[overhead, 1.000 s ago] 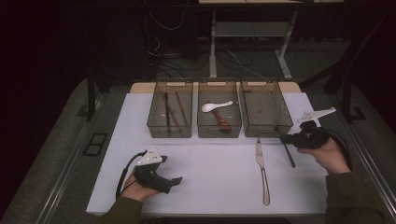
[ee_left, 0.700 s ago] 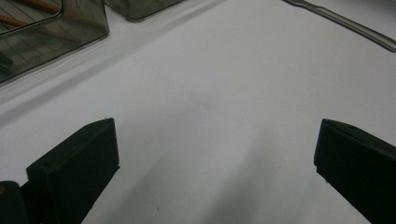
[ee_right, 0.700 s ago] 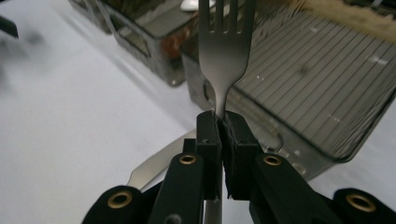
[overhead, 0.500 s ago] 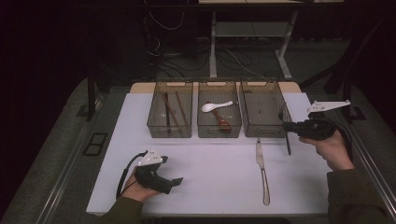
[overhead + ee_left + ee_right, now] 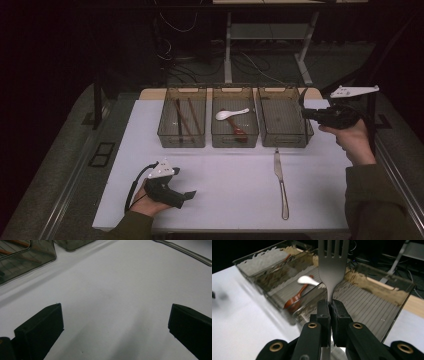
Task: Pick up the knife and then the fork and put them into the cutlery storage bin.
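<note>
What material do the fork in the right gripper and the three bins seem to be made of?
Fork: probably stainless steel with a satin finish; it looks grey, with soft reflections on its tines. It is clamped in the right gripper.

Bins: probably clear, smoke-tinted plastic with a glossy finish; the chopsticks and the spoons show through the walls. Tinted glass is less likely but cannot be excluded.

My left gripper (image 5: 189,194) sits low at the near left, my hand (image 5: 145,199) wrapped around its grip, its fingers (image 5: 41,327) spread wide apart. My right gripper (image 5: 303,113) is raised at the far right, held in my right hand (image 5: 352,137), forearm angled in from below, fingers (image 5: 324,312) pressed together.
</note>
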Motion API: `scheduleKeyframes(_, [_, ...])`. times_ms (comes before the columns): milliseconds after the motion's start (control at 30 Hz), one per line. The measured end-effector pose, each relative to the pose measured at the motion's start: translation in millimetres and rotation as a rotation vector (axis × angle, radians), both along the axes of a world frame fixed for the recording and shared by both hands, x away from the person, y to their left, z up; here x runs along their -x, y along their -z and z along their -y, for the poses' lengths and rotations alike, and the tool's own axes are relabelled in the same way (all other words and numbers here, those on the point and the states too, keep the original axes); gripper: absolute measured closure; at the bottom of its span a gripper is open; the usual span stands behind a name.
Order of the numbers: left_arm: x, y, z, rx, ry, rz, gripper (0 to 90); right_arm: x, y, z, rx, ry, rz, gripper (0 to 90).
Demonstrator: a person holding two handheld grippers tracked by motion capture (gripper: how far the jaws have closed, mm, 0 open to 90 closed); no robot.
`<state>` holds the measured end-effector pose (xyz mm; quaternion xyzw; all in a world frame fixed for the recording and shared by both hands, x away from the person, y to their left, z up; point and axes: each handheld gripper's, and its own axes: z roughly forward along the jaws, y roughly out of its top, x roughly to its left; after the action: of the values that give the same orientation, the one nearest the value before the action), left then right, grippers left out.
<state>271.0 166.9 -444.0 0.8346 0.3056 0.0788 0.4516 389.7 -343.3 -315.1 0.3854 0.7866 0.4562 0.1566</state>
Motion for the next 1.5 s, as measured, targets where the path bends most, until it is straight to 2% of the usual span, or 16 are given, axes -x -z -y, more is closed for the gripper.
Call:
scheduleKeyframes(200, [0.6, -0.5, 0.9, 0.000, 0.006, 0.007, 0.0, -24.4, -9.5, -1.1, 0.005, 0.030, 0.007, 85.2])
scheduleKeyframes(367, [0.4, -0.5, 0.4, 0.000, 0.006, 0.006, 0.0, -45.3, -9.9, -5.3, 0.038, 0.050, -0.012, 85.2])
scheduleKeyframes(567, [0.5, -0.2, 0.1, 0.002, 0.006, 0.004, 0.0, -65.7, 4.2, -6.4, 0.065, 0.075, -0.086, 85.2])
scheduleKeyframes(667, [0.6, -0.2, 0.2, 0.003, 0.006, 0.004, 0.0, -72.4, 14.3, -8.5, 0.097, 0.078, -0.127, 85.2])
scheduleKeyframes(900, [0.7, 0.1, 0.2, 0.003, 0.005, 0.003, 0.0, -81.3, 31.8, -14.0, 0.173, 0.081, -0.203, 85.1])
scheduleKeyframes(1333, [0.8, 0.6, 0.8, 0.003, 0.011, -0.001, 0.0, -88.4, 53.6, -20.7, 0.266, 0.048, -0.298, 85.1])
scheduleKeyframes(1500, [0.9, 1.1, 1.1, 0.000, 0.015, -0.005, 0.0, -91.7, 60.0, -23.4, 0.280, 0.043, -0.326, 84.7])
